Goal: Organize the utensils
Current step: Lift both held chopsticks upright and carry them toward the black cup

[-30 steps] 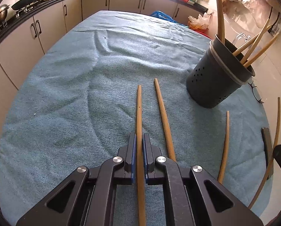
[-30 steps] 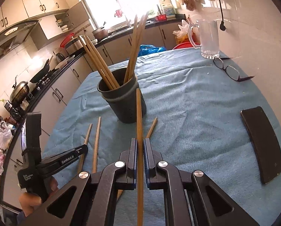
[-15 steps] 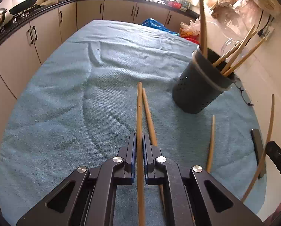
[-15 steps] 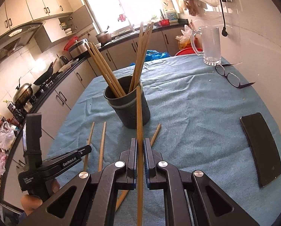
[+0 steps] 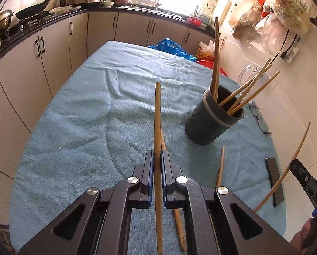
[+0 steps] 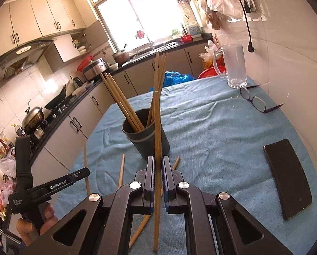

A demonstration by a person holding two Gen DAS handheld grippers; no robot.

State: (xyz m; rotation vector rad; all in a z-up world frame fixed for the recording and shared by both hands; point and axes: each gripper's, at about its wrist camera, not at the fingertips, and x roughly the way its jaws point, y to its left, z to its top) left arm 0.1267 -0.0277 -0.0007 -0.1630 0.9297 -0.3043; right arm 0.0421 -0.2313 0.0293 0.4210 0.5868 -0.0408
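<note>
A dark perforated utensil holder (image 5: 213, 120) stands on the blue cloth with several wooden chopsticks in it; it also shows in the right wrist view (image 6: 146, 135). My left gripper (image 5: 157, 159) is shut on a chopstick (image 5: 157, 114) and holds it raised above the cloth, left of the holder. My right gripper (image 6: 157, 165) is shut on another chopstick (image 6: 157, 131), held upright just in front of the holder. Loose chopsticks (image 5: 220, 165) (image 6: 121, 170) lie on the cloth near the holder.
A black phone (image 6: 289, 178) lies on the cloth at the right. Glasses (image 6: 255, 102) and a glass mug (image 6: 234, 65) sit at the far right by the wall. Kitchen cabinets (image 5: 52, 48) and a counter run along the left and back.
Both grippers have risen and tilted up with their chopsticks. The left chopstick has lifted off the cloth. The right chopstick has come closer to the holder.
</note>
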